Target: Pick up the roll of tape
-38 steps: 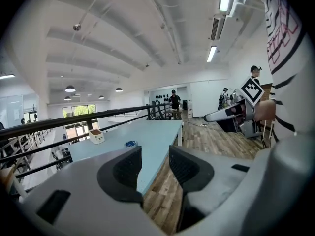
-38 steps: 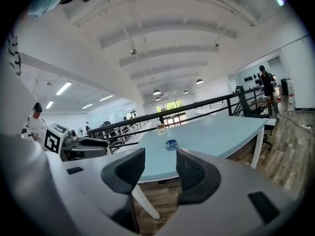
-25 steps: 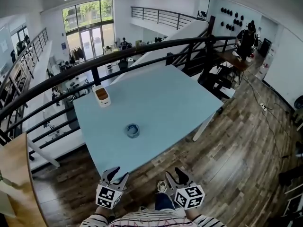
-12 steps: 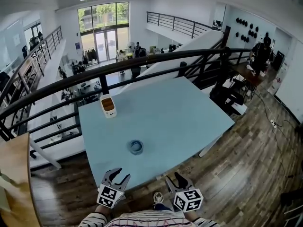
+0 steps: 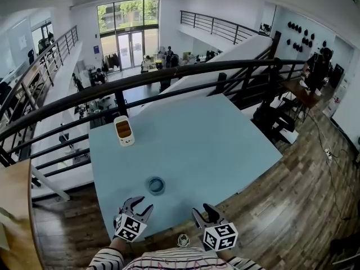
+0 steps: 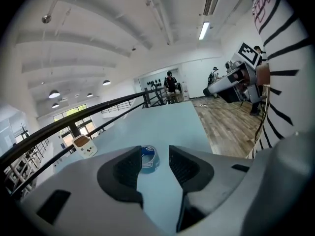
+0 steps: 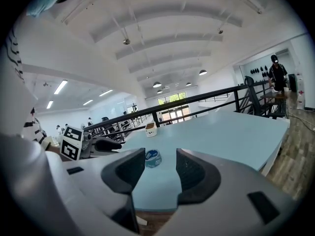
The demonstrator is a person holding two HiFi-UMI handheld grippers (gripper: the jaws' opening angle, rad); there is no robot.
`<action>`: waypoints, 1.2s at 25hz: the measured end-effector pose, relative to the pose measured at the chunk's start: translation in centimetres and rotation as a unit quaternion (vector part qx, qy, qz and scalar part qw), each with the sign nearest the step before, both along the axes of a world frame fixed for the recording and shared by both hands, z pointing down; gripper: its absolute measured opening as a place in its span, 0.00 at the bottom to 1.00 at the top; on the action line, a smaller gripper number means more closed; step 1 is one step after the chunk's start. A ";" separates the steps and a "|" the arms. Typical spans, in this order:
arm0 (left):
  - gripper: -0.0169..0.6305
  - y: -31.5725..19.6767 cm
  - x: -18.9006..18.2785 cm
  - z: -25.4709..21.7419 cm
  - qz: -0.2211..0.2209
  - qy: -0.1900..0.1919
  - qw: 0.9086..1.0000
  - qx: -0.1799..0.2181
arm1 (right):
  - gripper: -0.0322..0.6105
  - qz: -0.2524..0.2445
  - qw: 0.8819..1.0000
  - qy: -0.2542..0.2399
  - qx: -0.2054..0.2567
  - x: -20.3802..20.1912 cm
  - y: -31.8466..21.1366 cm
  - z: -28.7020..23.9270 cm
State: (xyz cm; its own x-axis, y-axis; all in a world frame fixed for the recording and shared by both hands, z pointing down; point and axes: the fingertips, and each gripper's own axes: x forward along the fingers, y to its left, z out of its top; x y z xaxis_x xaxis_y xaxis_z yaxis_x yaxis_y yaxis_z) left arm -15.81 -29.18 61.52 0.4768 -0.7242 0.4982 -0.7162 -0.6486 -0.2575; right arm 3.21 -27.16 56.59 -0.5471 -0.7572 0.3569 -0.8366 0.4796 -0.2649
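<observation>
A blue roll of tape (image 5: 156,185) lies flat on the light blue table (image 5: 214,145), near its front edge. My left gripper (image 5: 139,205) hangs open over the table's front edge, a short way in front of the roll. In the left gripper view the roll of tape (image 6: 148,158) shows in the gap between the open jaws, still some way ahead. My right gripper (image 5: 202,211) stands open at the table's front edge, right of the roll. The right gripper view shows the roll of tape (image 7: 153,158) ahead between its jaws. Neither gripper holds anything.
A white mug-like container (image 5: 123,131) with a brown top stands at the table's back left. A black railing (image 5: 169,77) runs behind the table. Wooden floor (image 5: 304,173) lies to the right, where a person (image 5: 318,66) stands at a far desk.
Both grippers have moved forward, from over the wooden floor up to the table's front edge, closer to the roll. Their jaws stay open as before.
</observation>
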 end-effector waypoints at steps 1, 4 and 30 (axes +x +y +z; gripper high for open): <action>0.26 -0.6 0.2 0.2 0.002 -0.004 1.000 0.000 | 0.35 -0.001 1.000 0.001 -0.002 0.2 -0.5 0.1; 0.26 -2.4 0.8 0.8 0.011 -0.014 1.000 -0.002 | 0.35 -0.004 1.000 0.003 -0.006 0.8 -2.0 0.5; 0.31 -9.4 2.9 11.6 0.083 -0.143 0.978 -0.128 | 0.35 0.021 0.999 0.008 -0.034 6.6 -6.7 2.4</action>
State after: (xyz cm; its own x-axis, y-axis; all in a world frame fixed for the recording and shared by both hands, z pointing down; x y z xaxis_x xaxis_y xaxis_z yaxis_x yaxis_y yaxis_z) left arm -12.88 -38.58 73.17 0.3924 -0.4828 0.7829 -0.5176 -0.8195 -0.2459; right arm 9.83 -33.83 59.03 -0.5091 -0.7530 0.4169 -0.8600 0.4247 -0.2830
